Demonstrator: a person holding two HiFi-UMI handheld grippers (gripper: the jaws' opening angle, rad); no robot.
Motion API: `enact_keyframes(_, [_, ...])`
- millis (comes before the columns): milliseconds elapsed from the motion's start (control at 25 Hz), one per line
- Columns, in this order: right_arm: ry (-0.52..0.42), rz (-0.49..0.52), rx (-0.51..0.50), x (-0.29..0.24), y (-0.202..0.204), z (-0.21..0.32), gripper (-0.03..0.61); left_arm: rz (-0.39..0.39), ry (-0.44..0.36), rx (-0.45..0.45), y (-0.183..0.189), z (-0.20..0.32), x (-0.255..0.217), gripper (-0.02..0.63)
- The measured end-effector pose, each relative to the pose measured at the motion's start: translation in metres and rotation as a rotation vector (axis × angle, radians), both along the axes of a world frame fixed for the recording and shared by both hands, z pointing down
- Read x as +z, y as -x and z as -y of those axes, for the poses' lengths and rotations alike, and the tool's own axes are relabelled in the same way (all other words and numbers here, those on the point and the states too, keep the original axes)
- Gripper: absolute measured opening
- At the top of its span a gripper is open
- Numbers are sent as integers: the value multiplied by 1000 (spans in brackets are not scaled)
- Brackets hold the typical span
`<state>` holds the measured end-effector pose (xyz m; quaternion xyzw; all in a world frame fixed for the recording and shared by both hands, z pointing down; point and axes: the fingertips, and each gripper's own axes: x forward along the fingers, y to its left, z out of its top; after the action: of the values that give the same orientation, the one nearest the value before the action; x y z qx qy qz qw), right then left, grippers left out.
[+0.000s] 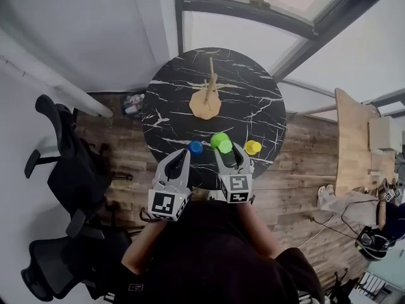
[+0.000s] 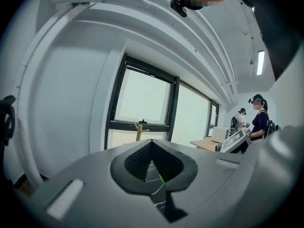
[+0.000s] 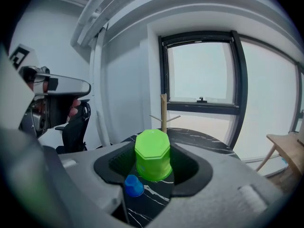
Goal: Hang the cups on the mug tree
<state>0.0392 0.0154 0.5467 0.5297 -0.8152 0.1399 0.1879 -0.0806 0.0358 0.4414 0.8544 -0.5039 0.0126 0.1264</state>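
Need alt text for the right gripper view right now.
An upturned green cup stands on the black marble table, framed by the open jaws of the right hand-held gripper. A small blue cup sits nearer, the wooden mug tree behind.

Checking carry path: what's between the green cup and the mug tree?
Nothing; head view shows only bare marble tabletop between the green cup and the mug tree.
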Motion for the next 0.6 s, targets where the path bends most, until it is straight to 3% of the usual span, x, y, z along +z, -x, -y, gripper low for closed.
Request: enact_keyframes(600, [-4, -28, 156, 7, 23, 57, 219, -25, 12, 118, 39, 61, 5, -3])
